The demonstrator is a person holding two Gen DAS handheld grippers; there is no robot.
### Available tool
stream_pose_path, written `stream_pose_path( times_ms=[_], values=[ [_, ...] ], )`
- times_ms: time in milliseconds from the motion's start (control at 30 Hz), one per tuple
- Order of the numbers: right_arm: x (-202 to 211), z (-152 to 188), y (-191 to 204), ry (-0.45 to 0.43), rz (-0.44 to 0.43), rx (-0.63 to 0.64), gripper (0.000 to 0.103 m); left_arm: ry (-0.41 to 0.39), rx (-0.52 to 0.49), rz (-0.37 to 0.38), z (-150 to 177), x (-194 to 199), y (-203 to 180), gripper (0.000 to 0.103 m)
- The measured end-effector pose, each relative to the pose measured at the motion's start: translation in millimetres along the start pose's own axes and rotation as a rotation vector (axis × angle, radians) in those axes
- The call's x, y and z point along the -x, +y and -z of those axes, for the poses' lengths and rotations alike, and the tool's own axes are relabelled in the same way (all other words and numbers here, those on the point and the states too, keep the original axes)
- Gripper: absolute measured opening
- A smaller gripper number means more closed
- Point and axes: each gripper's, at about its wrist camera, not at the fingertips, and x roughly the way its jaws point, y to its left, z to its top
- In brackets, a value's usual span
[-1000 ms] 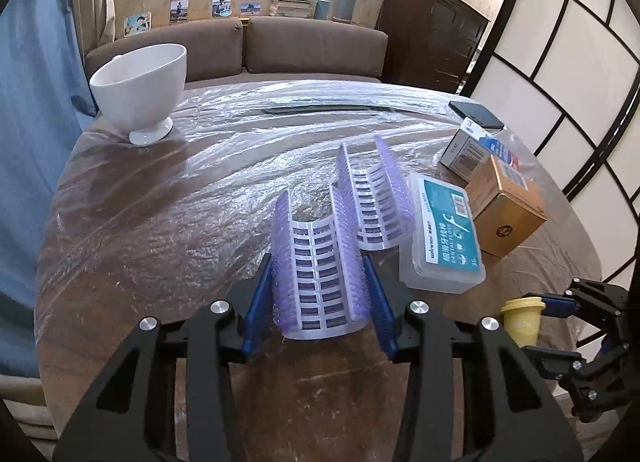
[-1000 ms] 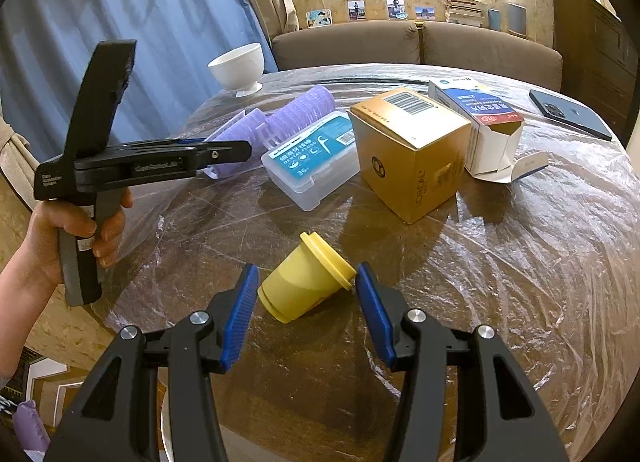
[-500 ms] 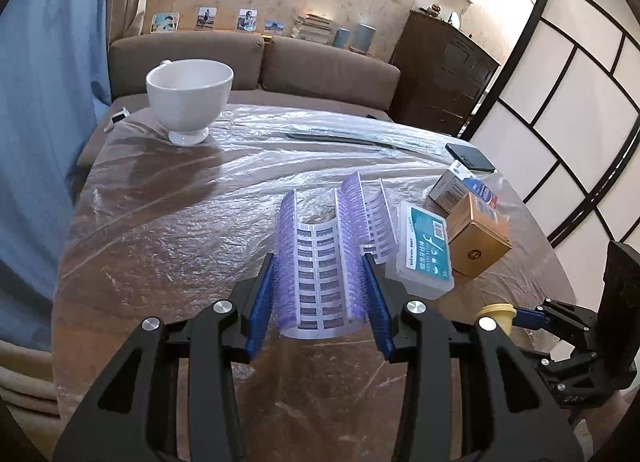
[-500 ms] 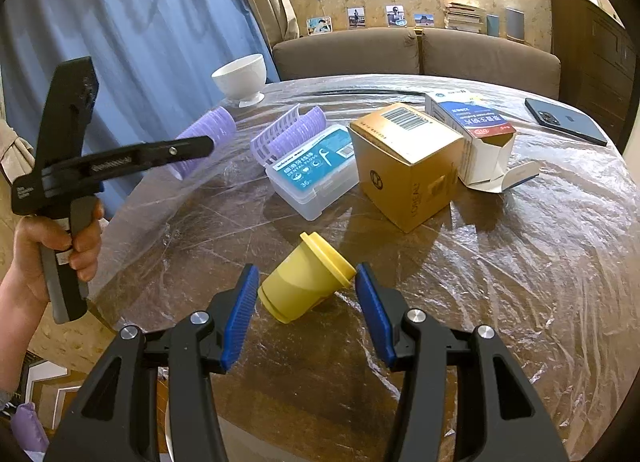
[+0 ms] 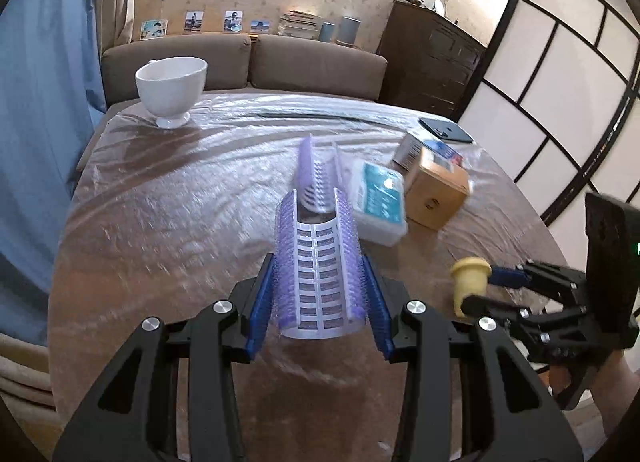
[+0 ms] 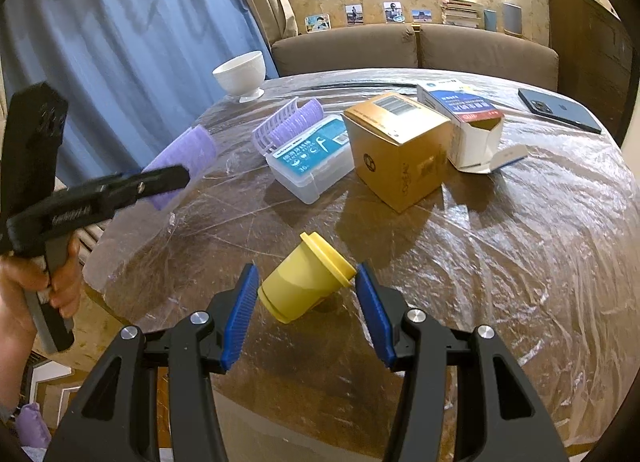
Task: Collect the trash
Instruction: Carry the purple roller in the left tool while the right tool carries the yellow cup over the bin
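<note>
My left gripper (image 5: 318,298) is shut on a purple hair roller half (image 5: 319,266) and holds it in the air above the table; the same roller half shows in the right wrist view (image 6: 180,166). A second purple roller half (image 5: 314,172) lies on the table against a clear dental floss box (image 5: 378,200). My right gripper (image 6: 305,312) is open, its blue pads on either side of a yellow cup (image 6: 306,282) that lies tilted on the table; the pads do not squeeze it. That cup also shows in the left wrist view (image 5: 469,284).
A brown carton (image 6: 396,146) and an opened white-and-blue box (image 6: 464,118) stand behind the cup. A white bowl (image 5: 171,88) stands at the far left. A dark phone (image 6: 558,108) lies far right. Plastic film (image 6: 520,222) covers the round table. A sofa stands beyond it.
My left gripper has lifted the purple roller half off the table and drawn it back toward the near edge. The right gripper stays around the yellow cup.
</note>
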Motion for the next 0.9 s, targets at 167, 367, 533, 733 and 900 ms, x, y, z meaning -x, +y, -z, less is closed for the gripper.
stream_pose_path(
  times_ms=[167, 367, 533, 733, 900],
  values=[
    [12, 6, -2, -0.007, -0.002, -0.009, 0.05, 0.009, -0.011, -0.001, 13, 7, -14, 0.044],
    [30, 17, 0, -0.016, -0.006, -0.014, 0.05, 0.022, -0.03, -0.009, 26, 14, -28, 0.044],
    [39, 26, 1, -0.012, -0.005, -0.017, 0.05, 0.042, -0.04, -0.008, 39, 17, -38, 0.044],
    [45, 37, 4, 0.0, -0.005, -0.01, 0.05, 0.05, -0.058, -0.009, 53, 23, -50, 0.044],
    [53, 47, 6, 0.003, -0.007, 0.001, 0.05, 0.057, -0.076, -0.008, 63, 29, -60, 0.044]
  ],
)
